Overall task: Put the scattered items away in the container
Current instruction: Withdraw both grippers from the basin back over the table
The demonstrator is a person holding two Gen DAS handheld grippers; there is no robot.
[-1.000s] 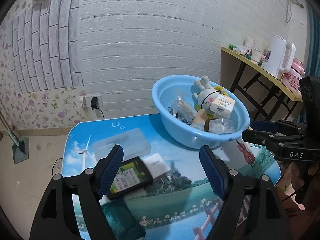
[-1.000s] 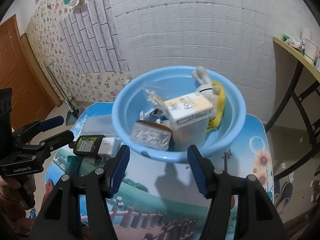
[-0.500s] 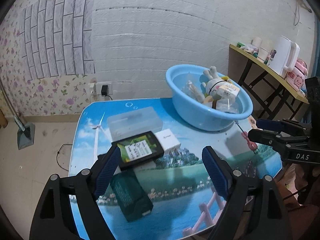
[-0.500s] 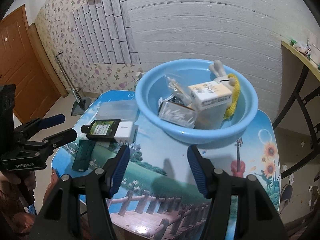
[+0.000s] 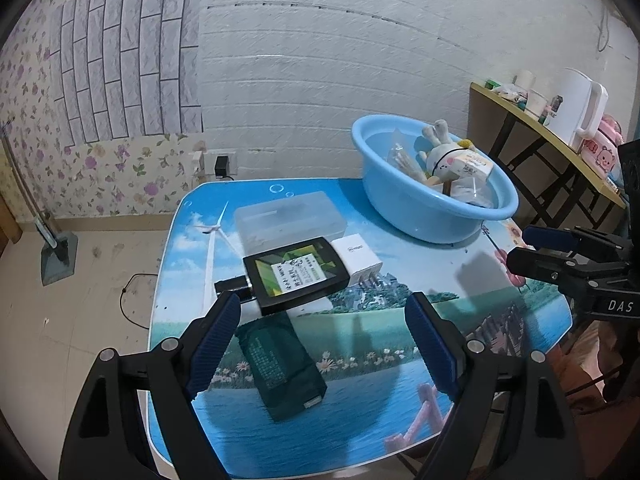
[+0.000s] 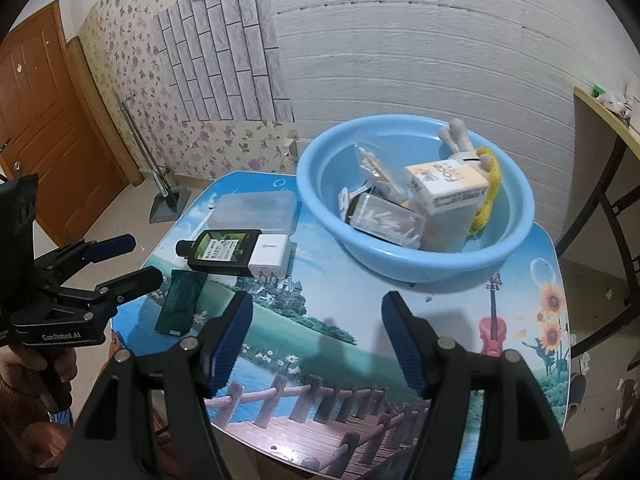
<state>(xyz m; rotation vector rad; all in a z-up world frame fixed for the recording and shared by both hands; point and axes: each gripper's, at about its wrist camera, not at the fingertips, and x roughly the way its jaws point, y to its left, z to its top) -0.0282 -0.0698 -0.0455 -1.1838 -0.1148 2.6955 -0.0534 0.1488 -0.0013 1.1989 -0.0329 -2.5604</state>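
A light blue basin [image 5: 424, 216] [image 6: 400, 256] stands at the table's far right and holds a plush rabbit [image 5: 440, 156], a carton [image 6: 444, 184] and several packets. On the table lie a black bottle with a green label [image 5: 298, 274] [image 6: 220, 250], a white charger [image 5: 358, 254] [image 6: 270, 254], a dark green packet [image 5: 280, 364] [image 6: 180, 300] and a clear plastic box [image 5: 288, 216] [image 6: 252, 208]. My left gripper [image 5: 324, 340] is open and empty, above the green packet. My right gripper [image 6: 316, 336] is open and empty over the table's front, short of the basin.
The table [image 5: 360, 420] has a printed landscape top. A side table with a white kettle [image 5: 576, 108] stands at the right. A dustpan [image 5: 58, 252] leans on the floor at the left, by a wooden door [image 6: 36, 120].
Both grippers have drawn back and up from the table, so the items and the basin look smaller and farther. Both stay open and empty.
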